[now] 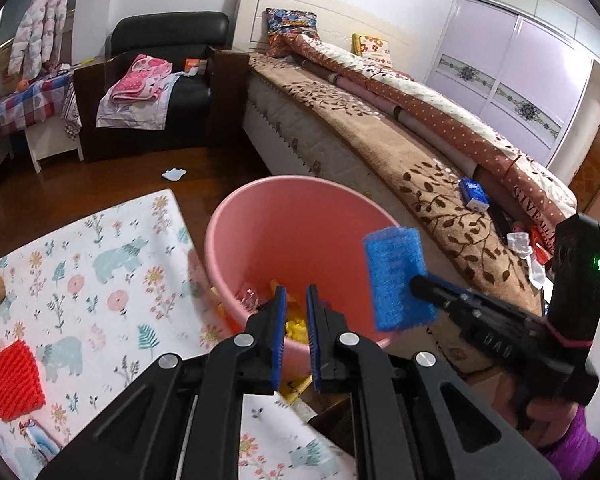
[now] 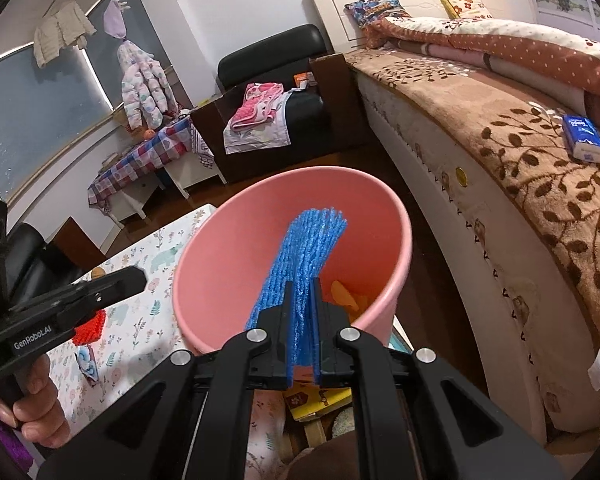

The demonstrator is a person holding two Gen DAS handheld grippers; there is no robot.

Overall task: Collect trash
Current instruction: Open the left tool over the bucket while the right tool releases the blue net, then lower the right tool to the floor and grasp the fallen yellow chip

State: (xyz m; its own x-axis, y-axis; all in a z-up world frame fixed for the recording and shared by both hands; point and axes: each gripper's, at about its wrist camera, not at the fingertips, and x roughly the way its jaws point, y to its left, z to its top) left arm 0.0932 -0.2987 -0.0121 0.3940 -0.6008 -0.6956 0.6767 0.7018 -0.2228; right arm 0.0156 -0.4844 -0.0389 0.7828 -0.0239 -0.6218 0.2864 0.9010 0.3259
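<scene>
from your left wrist view, your left gripper [image 1: 296, 300] has its jaws a narrow slit apart with nothing between them, its tips hanging over the near rim of the round pink plastic bucket [image 1: 260, 216]. yellow scraps [image 1: 296, 326] and a clear wrapper lie in the bucket's bottom. to the right, your right gripper [image 1: 414, 282] is clamped on a blue ribbed foam piece [image 1: 396, 280], held above the bucket's right side. a red ribbed foam piece [image 1: 14, 380] lies on the floral mat [image 1: 112, 280] at near left.

from your right wrist view, your right gripper [image 2: 302, 284] is closed tight on the blue foam [image 2: 304, 252], which sticks out forward over the bucket's [image 2: 204, 264] opening. your left gripper shows at the left edge; its jaws cannot be made out here.
</scene>
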